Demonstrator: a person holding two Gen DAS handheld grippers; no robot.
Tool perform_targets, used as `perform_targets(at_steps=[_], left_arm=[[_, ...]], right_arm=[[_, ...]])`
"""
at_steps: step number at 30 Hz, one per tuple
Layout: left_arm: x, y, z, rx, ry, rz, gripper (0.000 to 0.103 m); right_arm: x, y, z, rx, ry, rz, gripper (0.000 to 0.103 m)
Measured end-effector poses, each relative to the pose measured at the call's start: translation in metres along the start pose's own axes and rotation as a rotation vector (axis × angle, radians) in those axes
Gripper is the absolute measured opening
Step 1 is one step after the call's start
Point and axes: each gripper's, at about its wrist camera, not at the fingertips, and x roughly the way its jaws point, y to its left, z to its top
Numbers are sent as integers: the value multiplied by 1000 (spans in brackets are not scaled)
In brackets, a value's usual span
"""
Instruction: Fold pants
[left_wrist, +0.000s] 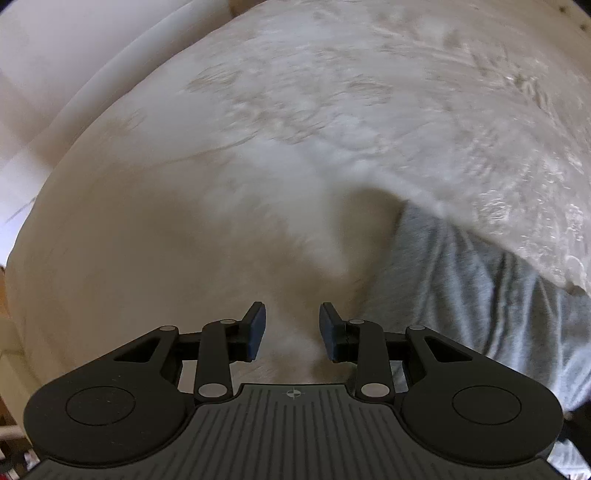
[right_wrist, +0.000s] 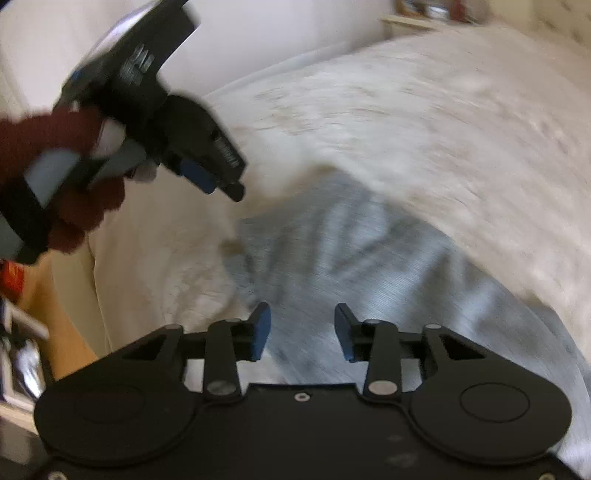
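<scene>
Grey pants (left_wrist: 461, 295) lie on a bed, their upper part tucked under a white patterned blanket (left_wrist: 369, 110). My left gripper (left_wrist: 291, 314) hangs over bare white bedding just left of the pants, open with nothing between its pads. In the right wrist view the pants (right_wrist: 351, 258) spread out blurred beneath my right gripper (right_wrist: 303, 314), whose blue pads stand apart with no fabric pinched between them. The left gripper (right_wrist: 221, 184) shows at the upper left there, held by a hand in a dark red sleeve (right_wrist: 74, 206) above the pants' left edge.
The white blanket (right_wrist: 443, 129) covers the bed's far and right side. The bed's left edge (right_wrist: 99, 295) drops to a wooden floor (right_wrist: 66, 325) with clutter (right_wrist: 22, 350). A pale wall (right_wrist: 277, 33) stands behind, with a shelf (right_wrist: 424, 14) at the top right.
</scene>
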Motion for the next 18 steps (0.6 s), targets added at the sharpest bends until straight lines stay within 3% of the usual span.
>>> perform_targets(at_steps=[2, 5, 7, 8, 9, 14, 18], left_arm=[[0, 9, -6, -10, 9, 4, 32], [0, 18, -12, -20, 19, 6, 31], [1, 23, -14, -33, 24, -1, 31], [0, 24, -16, -37, 25, -7, 31], [-1, 25, -16, -40, 25, -14, 31], [-20, 14, -13, -20, -28, -63, 31], [-37, -14, -7, 30, -88, -118, 32]], right_arm=[[21, 17, 4, -96, 17, -18, 46], [46, 39, -2, -279, 77, -122, 43], [57, 48, -12, -417, 113, -218, 27], [57, 49, -17, -465, 110, -234, 13], [52, 48, -20, -481, 97, -225, 9], [-7, 35, -10, -455, 15, -162, 9], [-8, 29, -20, -486, 93, -108, 9]])
